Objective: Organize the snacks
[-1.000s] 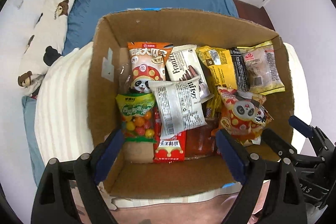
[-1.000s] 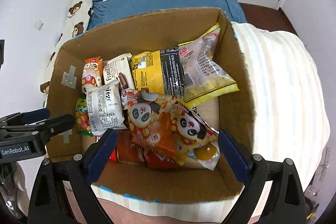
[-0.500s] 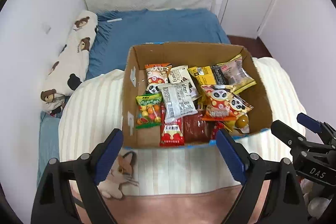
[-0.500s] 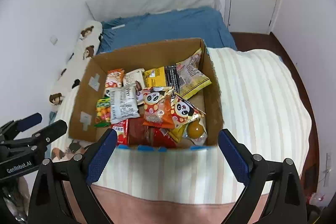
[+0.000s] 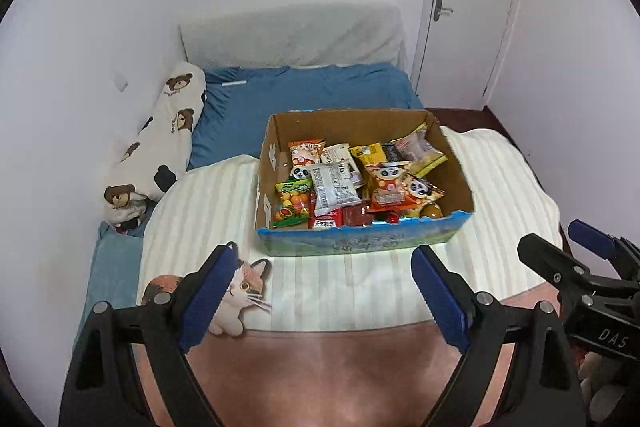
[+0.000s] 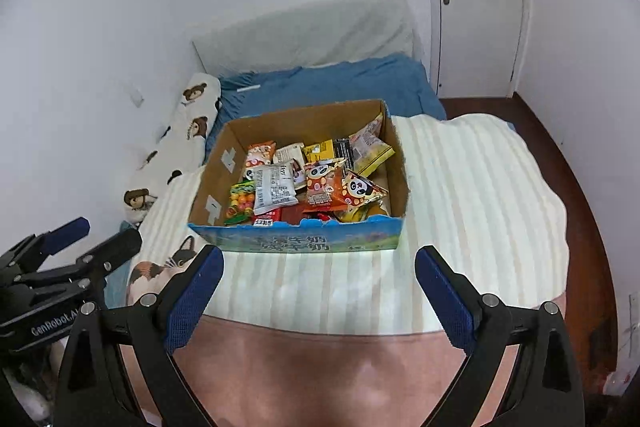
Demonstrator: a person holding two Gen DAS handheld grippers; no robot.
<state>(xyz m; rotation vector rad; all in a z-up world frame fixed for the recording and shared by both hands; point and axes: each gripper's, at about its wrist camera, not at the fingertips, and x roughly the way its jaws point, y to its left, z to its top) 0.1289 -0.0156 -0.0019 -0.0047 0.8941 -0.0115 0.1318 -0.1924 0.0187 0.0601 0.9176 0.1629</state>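
An open cardboard box [image 5: 362, 242] with a blue printed front stands on a cream striped blanket on the bed; it also shows in the right wrist view [image 6: 298, 241]. It holds several snack packets, among them orange panda bags [image 5: 390, 187], a white packet [image 5: 332, 187] and a green candy bag [image 5: 292, 205]. My left gripper [image 5: 322, 291] is open and empty, well back from the box. My right gripper [image 6: 318, 291] is open and empty too, also back from the box. Each gripper shows at the edge of the other's view.
A cat plush [image 5: 240, 291] lies at the blanket's near left corner. A long bear-print pillow [image 5: 160, 143] lies by the left wall. Blue sheet [image 5: 312, 91] and a white headboard are behind the box. A closed door [image 5: 472, 7] is at the back right.
Both grippers have pulled back and up from just over the box, so the whole box and bed now show. Both stayed open and empty.
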